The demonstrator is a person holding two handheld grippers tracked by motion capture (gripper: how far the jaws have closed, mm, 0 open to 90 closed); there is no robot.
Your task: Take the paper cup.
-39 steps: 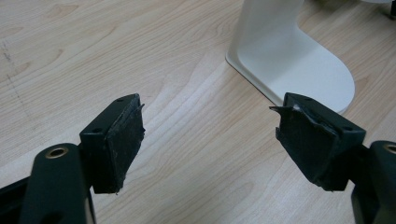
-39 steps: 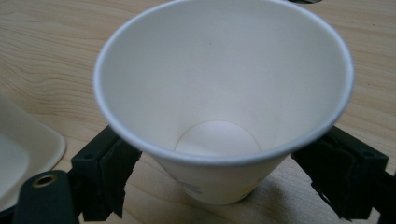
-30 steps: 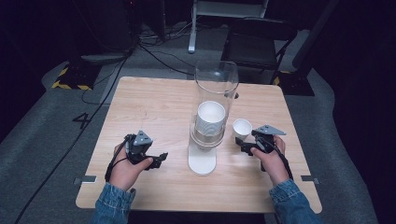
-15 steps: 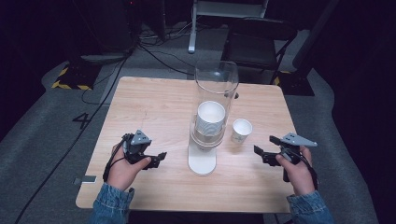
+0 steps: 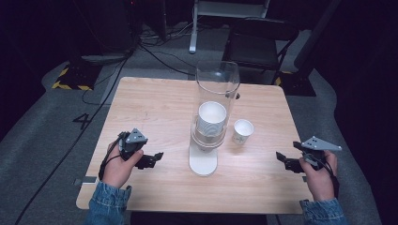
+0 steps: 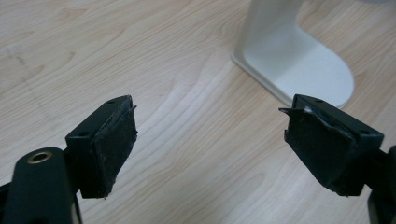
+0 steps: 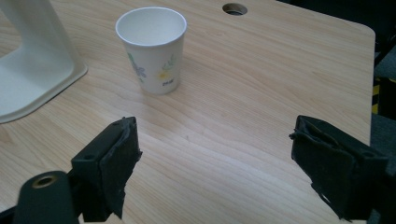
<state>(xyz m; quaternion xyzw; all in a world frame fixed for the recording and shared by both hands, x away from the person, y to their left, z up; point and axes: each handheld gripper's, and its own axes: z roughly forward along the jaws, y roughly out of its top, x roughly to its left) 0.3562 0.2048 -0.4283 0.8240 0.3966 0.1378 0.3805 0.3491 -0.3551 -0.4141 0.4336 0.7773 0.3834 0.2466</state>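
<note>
Paper cup point(image 7: 151, 47): standing upright and alone on the wooden table point(image 5: 155, 108), just right of the dispenser's base, white with a small flower print on its side; nothing is touching it.
Cup dispenser point(image 5: 213, 110): rising at the middle of the table, a clear tube on a white stand point(image 6: 299, 60), with another white cup point(image 5: 212, 118) sitting inside the tube.
Left gripper point(image 5: 151, 160): being held low over the table at the near left, pointing toward the white stand.
Left jaws: standing wide apart in the left gripper view, bare wood showing between the black pads point(image 6: 114, 140), gripping nothing and touching nothing.
Right gripper point(image 5: 283, 159): being held at the near right edge of the table, well apart from the paper cup and pointing toward it.
Right jaws: gaping wide in the right gripper view, holding nothing; the paper cup is sitting beyond the left pad point(image 7: 122, 163), clear of both.
Hands: a person's left hand point(image 5: 118, 164) and right hand point(image 5: 319, 176) are wrapping around the grippers, denim cuffs showing at the near edge.
</note>
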